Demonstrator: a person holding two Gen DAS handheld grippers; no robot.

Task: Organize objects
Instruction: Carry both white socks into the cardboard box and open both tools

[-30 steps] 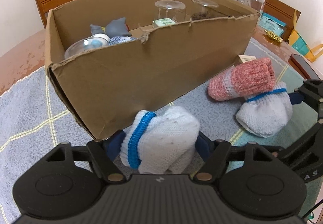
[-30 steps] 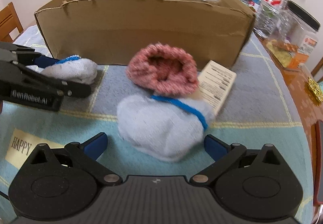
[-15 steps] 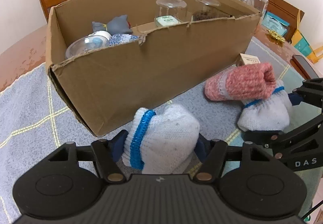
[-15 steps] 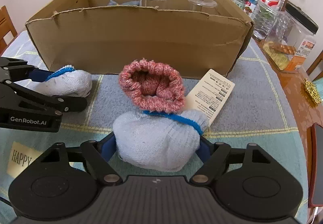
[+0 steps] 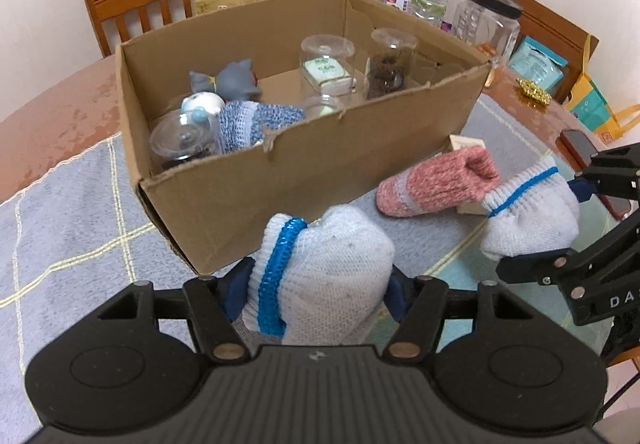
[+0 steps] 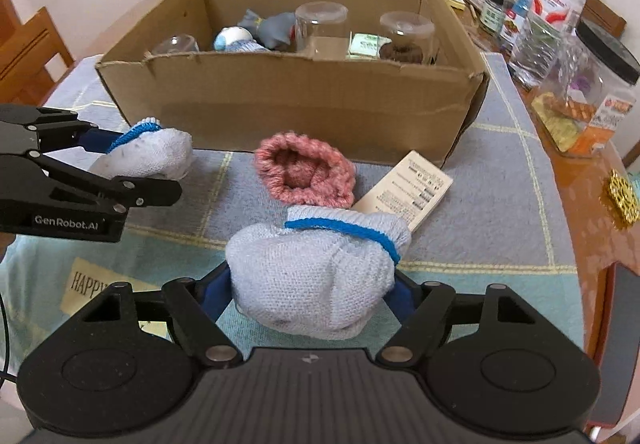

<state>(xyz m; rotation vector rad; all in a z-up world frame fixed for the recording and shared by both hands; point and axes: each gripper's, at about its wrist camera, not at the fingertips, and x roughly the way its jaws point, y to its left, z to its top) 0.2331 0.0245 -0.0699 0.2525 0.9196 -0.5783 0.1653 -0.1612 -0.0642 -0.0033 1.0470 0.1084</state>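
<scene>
Your left claw [image 5: 316, 290] pinched one white rolled sock [image 5: 320, 276], your right claw [image 6: 312, 292] the other white sock [image 6: 316, 276]; both sets of jaws had just been closing on them. The cardboard box [image 5: 304, 179] lay directly ahead of both claws, its long side facing you, nearer the left claw. The pink sock [image 6: 304, 173] sat on the table [image 5: 80, 236] in front of the box.

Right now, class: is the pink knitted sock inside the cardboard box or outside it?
Outside. The pink knitted sock lies on the tablecloth in front of the cardboard box, beside a printed card, with neither gripper on it.
</scene>
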